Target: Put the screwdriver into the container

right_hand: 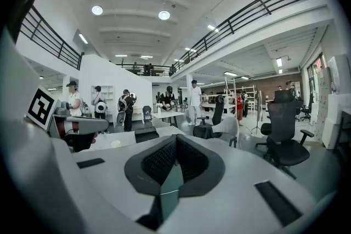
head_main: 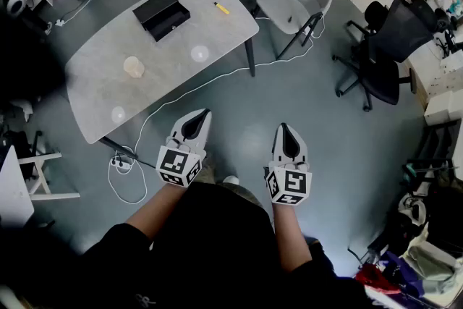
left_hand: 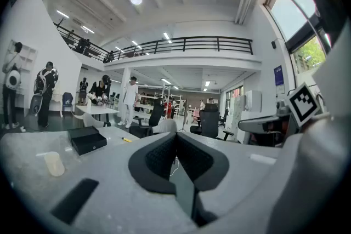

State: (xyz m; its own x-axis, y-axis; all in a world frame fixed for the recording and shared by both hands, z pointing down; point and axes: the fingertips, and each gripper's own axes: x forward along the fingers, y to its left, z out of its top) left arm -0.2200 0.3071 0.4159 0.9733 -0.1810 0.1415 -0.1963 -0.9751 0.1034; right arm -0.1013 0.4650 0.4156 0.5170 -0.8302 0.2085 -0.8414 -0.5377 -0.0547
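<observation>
A small yellow screwdriver (head_main: 222, 8) lies near the far edge of the grey table (head_main: 108, 94); the left gripper view shows the screwdriver (left_hand: 127, 140) past the box. The container, an open black box (head_main: 161, 14), sits left of it on the table, also seen as the box (left_hand: 86, 140). My left gripper (head_main: 205, 113) hangs over the floor just off the table's near corner, shut and empty, pads together (left_hand: 176, 135). My right gripper (head_main: 284, 127) is beside it to the right, also shut with nothing in it (right_hand: 175, 137). Both are well short of the screwdriver.
A pale cup-like object (head_main: 134, 66) stands on the table's left part. A grey chair (head_main: 295, 3) is at the table's far right and a black office chair (head_main: 383, 47) farther right. A white cable (head_main: 181, 94) and a power strip (head_main: 121, 163) lie on the floor under the table.
</observation>
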